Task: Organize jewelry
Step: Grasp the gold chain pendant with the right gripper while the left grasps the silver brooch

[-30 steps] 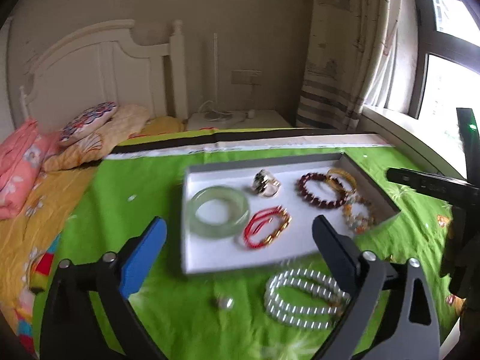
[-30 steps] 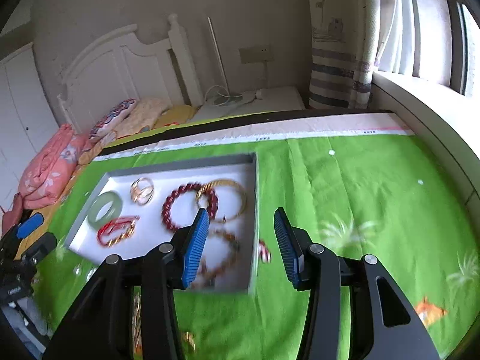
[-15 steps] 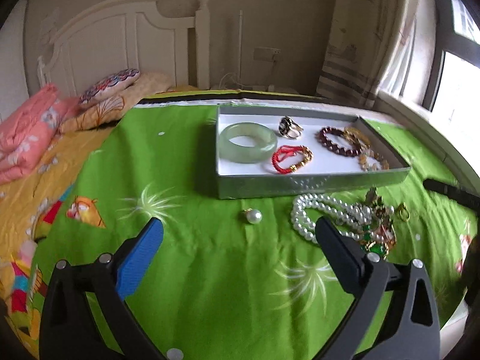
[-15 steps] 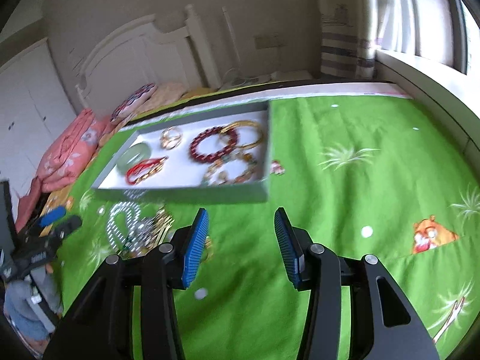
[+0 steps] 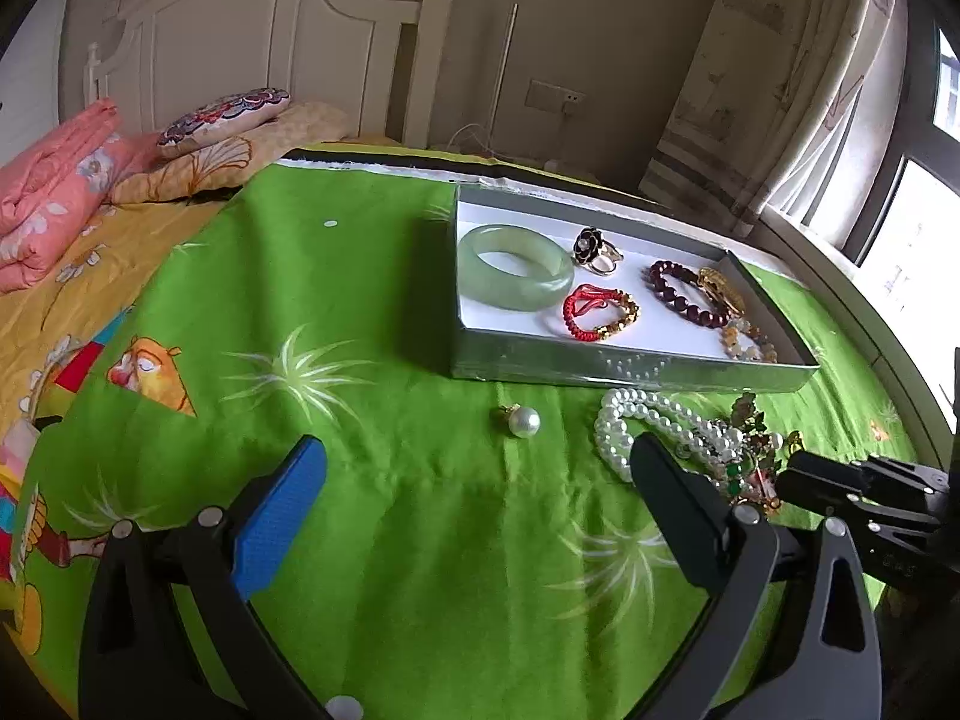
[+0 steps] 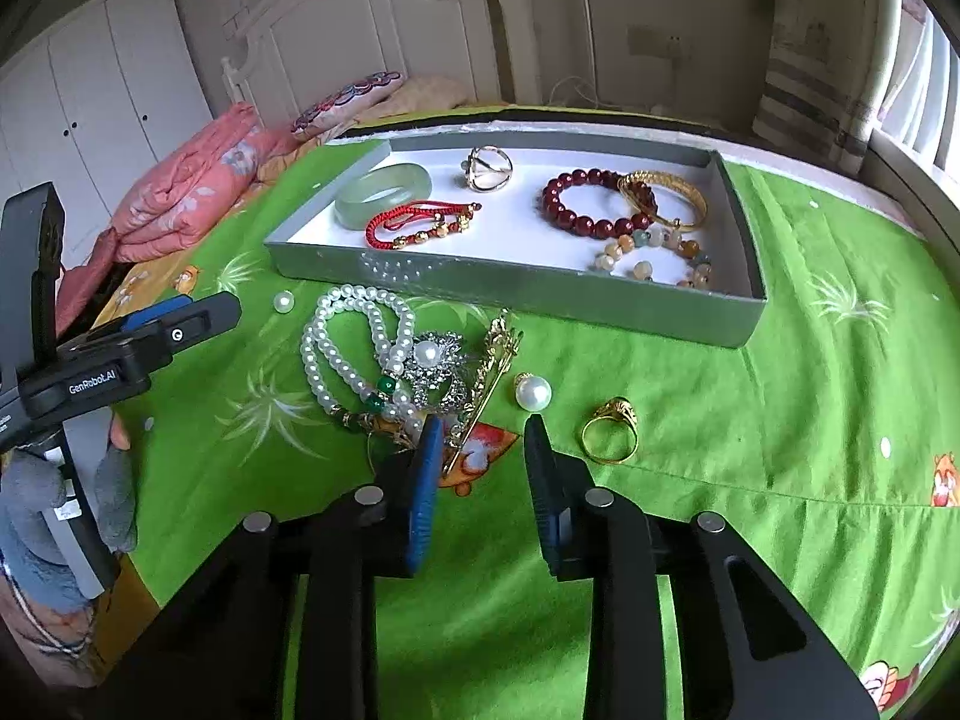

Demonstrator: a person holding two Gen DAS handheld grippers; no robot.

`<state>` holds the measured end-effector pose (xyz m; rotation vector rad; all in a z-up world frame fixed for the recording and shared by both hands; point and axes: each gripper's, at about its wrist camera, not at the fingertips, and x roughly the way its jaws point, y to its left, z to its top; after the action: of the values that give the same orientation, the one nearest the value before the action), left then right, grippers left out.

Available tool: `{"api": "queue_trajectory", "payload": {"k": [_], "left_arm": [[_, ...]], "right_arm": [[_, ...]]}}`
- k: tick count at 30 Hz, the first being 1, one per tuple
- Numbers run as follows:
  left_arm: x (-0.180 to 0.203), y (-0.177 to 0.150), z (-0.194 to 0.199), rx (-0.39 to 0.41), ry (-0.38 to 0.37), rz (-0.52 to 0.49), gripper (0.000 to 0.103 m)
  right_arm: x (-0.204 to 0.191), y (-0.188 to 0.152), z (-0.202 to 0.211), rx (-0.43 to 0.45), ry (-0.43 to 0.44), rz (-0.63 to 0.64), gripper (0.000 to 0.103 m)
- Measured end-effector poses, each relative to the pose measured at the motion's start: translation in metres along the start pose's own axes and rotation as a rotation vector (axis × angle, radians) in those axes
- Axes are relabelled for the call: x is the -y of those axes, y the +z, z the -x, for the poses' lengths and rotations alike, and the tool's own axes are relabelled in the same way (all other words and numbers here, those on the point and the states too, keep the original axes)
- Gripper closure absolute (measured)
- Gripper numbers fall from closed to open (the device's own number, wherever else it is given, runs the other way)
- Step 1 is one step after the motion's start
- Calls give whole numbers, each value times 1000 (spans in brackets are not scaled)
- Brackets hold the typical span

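Observation:
A grey tray (image 6: 540,294) (image 5: 630,367) on the green sheet holds a jade bangle (image 6: 384,193), a red cord bracelet (image 6: 420,223), a ring (image 6: 489,168), dark red beads (image 6: 585,204) and a gold bangle (image 6: 663,199). In front of it lie a pearl necklace (image 6: 354,348) (image 5: 654,420), a silver brooch (image 6: 435,375), a gold pin (image 6: 495,360), a pearl earring (image 6: 533,393) and a gold ring (image 6: 612,429). A second loose pearl (image 5: 523,421) lies left of them. My right gripper (image 6: 483,450) is open and empty, just short of the earring. My left gripper (image 5: 474,474) is wide open and empty, near the loose pearl.
Pink bedding (image 6: 186,186) and pillows (image 5: 222,114) lie at the left by the white headboard (image 5: 270,30). A curtain (image 5: 768,90) and window sill run along the right. The bed edge is close below the left gripper body (image 6: 120,354).
Both grippers have dropped lower and pulled back from over the tray toward the loose jewelry in front of it. Both stayed open and empty.

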<state>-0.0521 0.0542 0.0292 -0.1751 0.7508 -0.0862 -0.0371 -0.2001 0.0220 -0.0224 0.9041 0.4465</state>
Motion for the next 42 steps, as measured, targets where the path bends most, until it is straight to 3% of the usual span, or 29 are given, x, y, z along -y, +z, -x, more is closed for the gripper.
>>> {"api": "queue_trajectory", "payload": {"k": [3, 9, 13, 19, 26, 30, 36, 38, 42], "left_arm": [[-2, 0, 0, 4, -11, 12, 3], [-1, -1, 3, 19, -23, 9, 3], [0, 0, 3, 20, -26, 10, 3], [0, -1, 2, 18, -26, 12, 3], [3, 0, -1, -12, -9, -3, 3], [31, 1, -2, -14, 22, -139, 3], [114, -4, -13, -36, -23, -507, 3], [133, -2, -20, -36, -40, -584, 4], [157, 2, -39, -98, -121, -681, 31]], "right_arm": [[-5, 1, -4, -20, 0, 12, 81], [-11, 10, -15, -38, -46, 30, 83], [-14, 14, -18, -33, -80, 50, 92], [1, 5, -1, 26, -6, 3, 95], [15, -5, 18, 61, 18, -31, 95], [18, -13, 19, 22, -12, -17, 95], [27, -27, 21, -8, 12, -28, 95], [31, -29, 23, -4, 26, -41, 95], [35, -29, 23, 1, 46, -59, 95]]}}
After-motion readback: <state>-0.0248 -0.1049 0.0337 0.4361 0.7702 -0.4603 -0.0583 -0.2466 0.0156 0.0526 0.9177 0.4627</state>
